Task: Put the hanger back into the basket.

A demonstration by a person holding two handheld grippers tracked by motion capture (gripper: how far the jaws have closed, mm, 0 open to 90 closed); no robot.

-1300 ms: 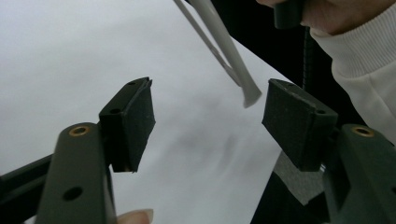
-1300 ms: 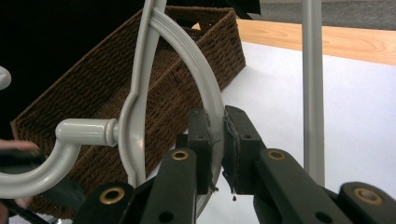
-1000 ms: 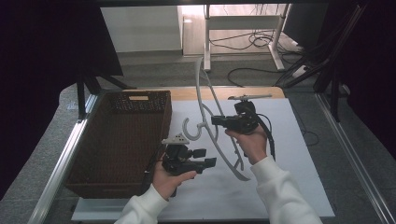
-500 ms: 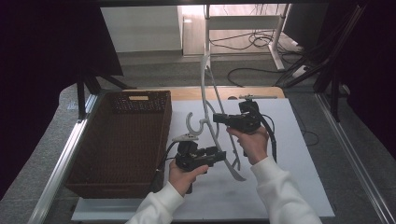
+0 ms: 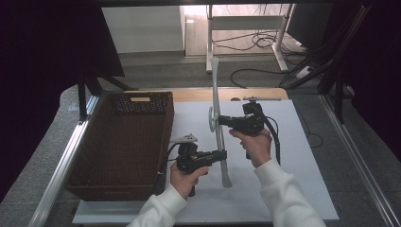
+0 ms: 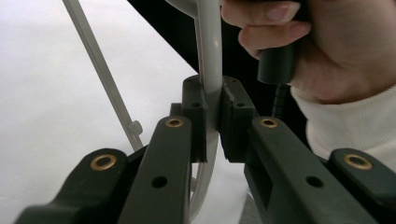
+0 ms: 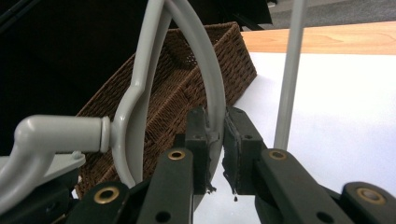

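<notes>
Grey plastic clothes hanger (image 5: pixel 217 127) being held upright over a white table mat (image 5: pixel 293 189) — beside a brown wicker basket (image 5: pixel 123 146).
Left gripper (image 5: pixel 222 154), jaws just closed, and right gripper (image 5: pixel 221 121) are both clamping its rods.

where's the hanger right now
High view: the grey hanger stands edge-on over the white mat, right of the basket, clamped between both grippers.

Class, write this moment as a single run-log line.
left gripper: just closed, shut on grey hanger | right gripper: shut on hanger | hanger: held upright over white mat | basket: at left
</notes>
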